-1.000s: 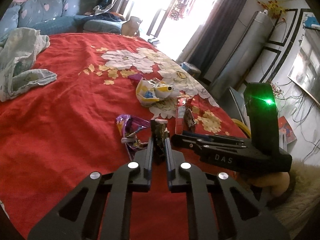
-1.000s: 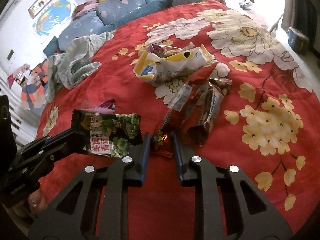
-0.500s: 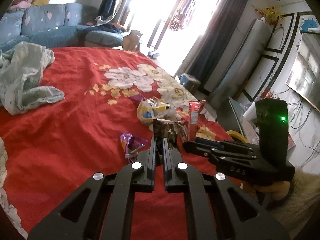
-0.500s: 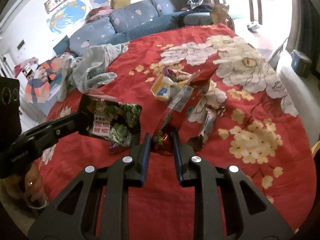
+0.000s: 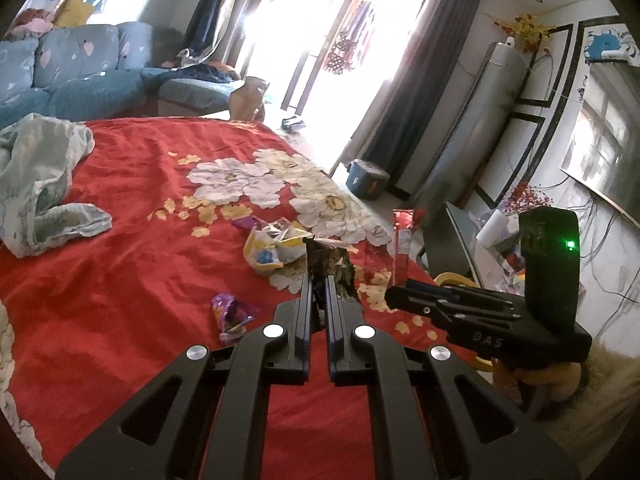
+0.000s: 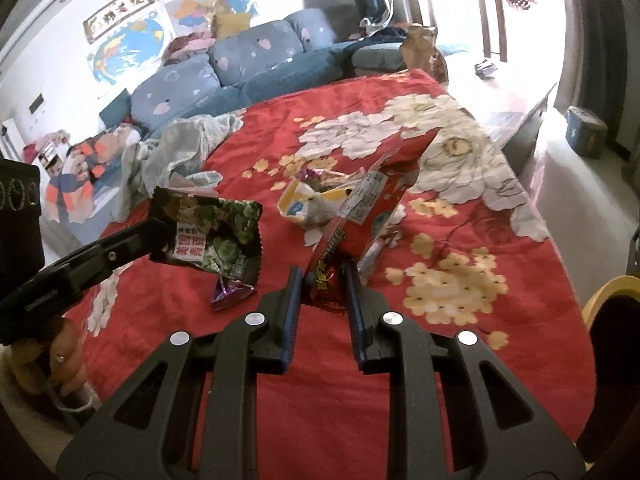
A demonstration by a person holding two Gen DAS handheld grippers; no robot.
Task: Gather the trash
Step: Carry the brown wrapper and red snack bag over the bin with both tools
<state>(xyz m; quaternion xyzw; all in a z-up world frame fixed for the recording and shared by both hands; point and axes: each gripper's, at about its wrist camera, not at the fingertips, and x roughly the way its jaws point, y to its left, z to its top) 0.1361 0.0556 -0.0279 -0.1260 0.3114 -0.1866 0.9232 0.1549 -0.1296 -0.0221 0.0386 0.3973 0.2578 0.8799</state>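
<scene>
My left gripper (image 5: 318, 280) is shut on a dark green snack wrapper (image 5: 332, 264), held above the red bedspread; the wrapper also shows in the right wrist view (image 6: 216, 236). My right gripper (image 6: 322, 276) is shut on a long red snack wrapper (image 6: 372, 200), lifted off the bed; it also shows in the left wrist view (image 5: 404, 236). A yellow-and-white wrapper (image 5: 272, 246) and a small purple wrapper (image 5: 230, 312) lie on the bedspread beyond the grippers; both also show in the right wrist view, the yellow-and-white one (image 6: 308, 202) and the purple one (image 6: 230, 294).
A red flowered bedspread (image 5: 120, 280) covers the bed. A pale green cloth (image 5: 36, 184) lies at its left. A blue sofa (image 6: 248, 64) stands behind. A blue bin (image 5: 366, 178) stands on the floor by the window. A yellow rim (image 6: 608, 292) shows at the right.
Both grippers have risen and pulled back from the bed with their wrappers. The yellow and purple wrappers have stayed on the bedspread.
</scene>
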